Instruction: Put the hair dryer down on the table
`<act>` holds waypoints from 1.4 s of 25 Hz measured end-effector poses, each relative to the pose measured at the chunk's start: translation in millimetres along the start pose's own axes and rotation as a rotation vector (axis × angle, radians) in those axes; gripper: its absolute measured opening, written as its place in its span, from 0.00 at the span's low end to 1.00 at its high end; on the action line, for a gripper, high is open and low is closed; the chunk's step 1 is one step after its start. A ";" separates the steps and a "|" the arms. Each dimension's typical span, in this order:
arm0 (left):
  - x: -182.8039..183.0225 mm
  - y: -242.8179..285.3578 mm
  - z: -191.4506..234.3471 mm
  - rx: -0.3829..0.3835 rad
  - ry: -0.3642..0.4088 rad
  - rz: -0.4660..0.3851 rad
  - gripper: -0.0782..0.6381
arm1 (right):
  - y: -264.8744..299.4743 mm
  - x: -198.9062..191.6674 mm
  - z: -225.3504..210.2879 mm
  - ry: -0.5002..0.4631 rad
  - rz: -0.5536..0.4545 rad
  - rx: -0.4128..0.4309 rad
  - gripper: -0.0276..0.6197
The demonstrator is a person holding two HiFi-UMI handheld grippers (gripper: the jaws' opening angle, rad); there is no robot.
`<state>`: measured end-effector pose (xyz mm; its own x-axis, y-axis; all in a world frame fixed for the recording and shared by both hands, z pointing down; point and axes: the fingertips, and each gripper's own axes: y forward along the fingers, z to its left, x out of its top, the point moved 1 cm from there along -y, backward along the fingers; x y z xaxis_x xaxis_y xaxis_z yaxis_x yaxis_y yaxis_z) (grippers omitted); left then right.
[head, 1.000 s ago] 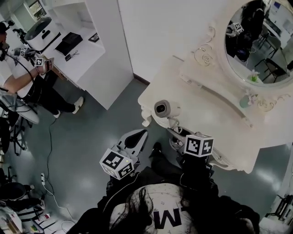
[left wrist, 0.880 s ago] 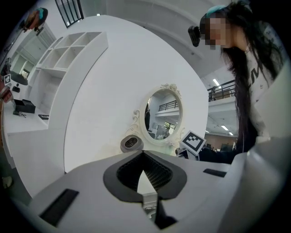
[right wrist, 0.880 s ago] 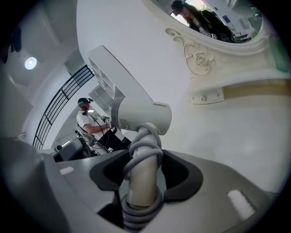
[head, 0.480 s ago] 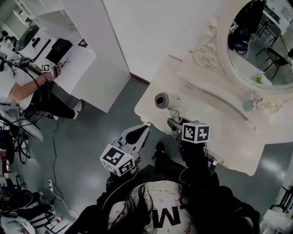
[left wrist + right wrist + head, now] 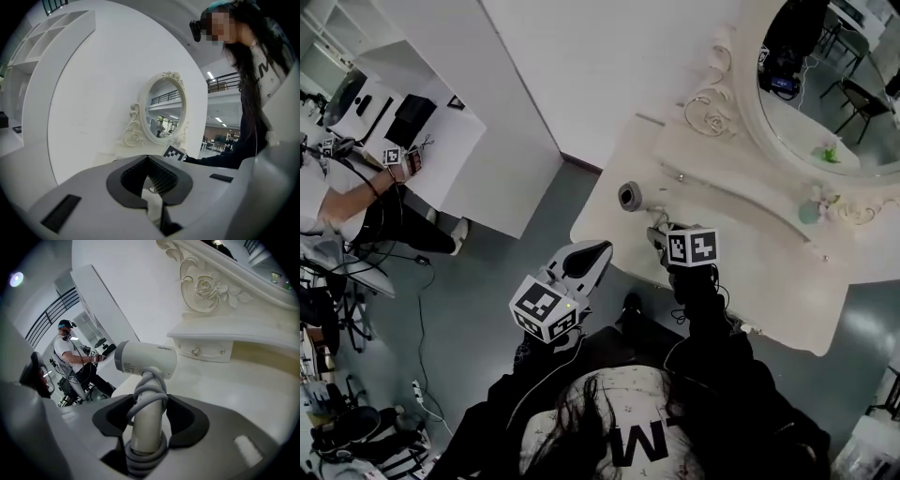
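Observation:
The white hair dryer (image 5: 630,196) has its cord wound round the handle, and its nozzle points left. My right gripper (image 5: 659,231) is shut on that handle and holds the dryer upright over the left part of the white dressing table (image 5: 750,258). In the right gripper view the handle (image 5: 146,420) stands between the dark pads, and the dryer's body (image 5: 146,360) hangs a little above the tabletop (image 5: 243,394). My left gripper (image 5: 584,258) hangs over the floor just off the table's edge. Its jaws (image 5: 149,180) are together with nothing in them.
An oval mirror (image 5: 825,84) in a carved frame stands at the back of the table, with a raised drawer shelf (image 5: 211,341) beneath it and a small bottle (image 5: 807,212) at its right. A seated person (image 5: 337,187) is at a white desk far left.
My right gripper has carried the hair dryer farther in over the table, toward the mirror. The left gripper has stayed beside the table's edge, and the head view has shifted.

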<state>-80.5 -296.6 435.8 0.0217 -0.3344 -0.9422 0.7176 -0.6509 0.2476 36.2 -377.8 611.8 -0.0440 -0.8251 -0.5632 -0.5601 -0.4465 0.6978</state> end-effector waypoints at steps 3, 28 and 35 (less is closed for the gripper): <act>5.9 12.1 0.0 -0.025 0.019 0.001 0.10 | 11.4 3.4 -12.5 -0.023 0.024 -0.042 0.40; 11.2 44.0 -7.9 -0.085 -0.011 0.027 0.10 | 60.3 22.9 -42.5 -0.032 0.013 -0.213 0.40; 7.2 41.1 -6.4 -0.069 -0.012 0.034 0.10 | 66.6 19.9 -45.7 -0.068 0.059 -0.260 0.40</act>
<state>-46.5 -321.3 437.8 0.0389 -0.3644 -0.9304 0.7626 -0.5908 0.2632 35.9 -439.8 667.3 -0.1304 -0.8312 -0.5405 -0.3238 -0.4796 0.8156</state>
